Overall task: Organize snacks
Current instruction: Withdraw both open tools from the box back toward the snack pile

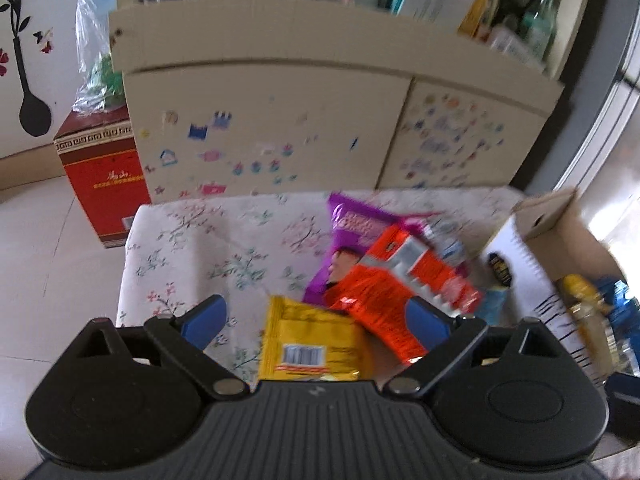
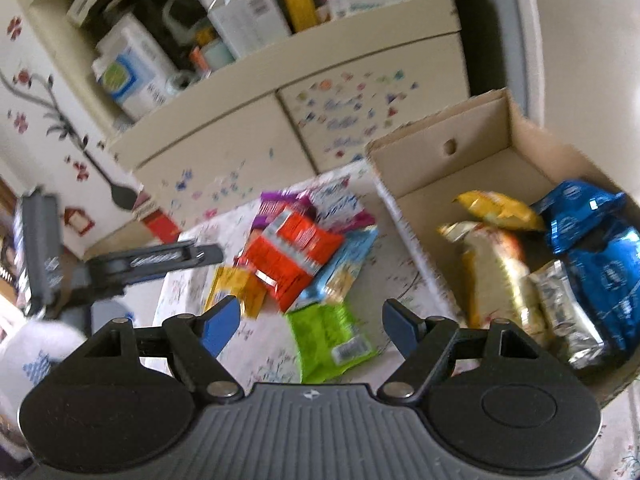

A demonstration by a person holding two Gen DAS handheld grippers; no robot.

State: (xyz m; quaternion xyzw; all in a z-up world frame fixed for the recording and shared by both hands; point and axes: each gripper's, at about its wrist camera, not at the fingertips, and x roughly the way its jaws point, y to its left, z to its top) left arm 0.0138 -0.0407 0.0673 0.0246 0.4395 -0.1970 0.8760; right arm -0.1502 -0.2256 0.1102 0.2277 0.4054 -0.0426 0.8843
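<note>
Cream cabinet [image 1: 272,128] behind the floral tablecloth [image 1: 192,240], red carton [image 1: 100,176] on the floor beside it. Cardboard box [image 2: 472,152] at right holds blue, gold and yellow bags. Loose pile – orange packet [image 1: 384,292] over purple bag [image 1: 352,232], yellow packet [image 1: 312,344] just ahead of left gripper [image 1: 316,320], green packet [image 2: 328,336] between right gripper [image 2: 312,320] fingers. Both spread wide, holding nothing.

Six snack packets lie loose at centre frame: one yellow packet [image 2: 236,290], one orange packet [image 2: 292,256], one purple packet [image 2: 276,204], one white packet [image 2: 340,208], one light-blue packet [image 2: 344,268], one green packet [image 2: 328,340]. One cardboard box [image 2: 448,148] at right holds four bags [image 2: 588,248].
</note>
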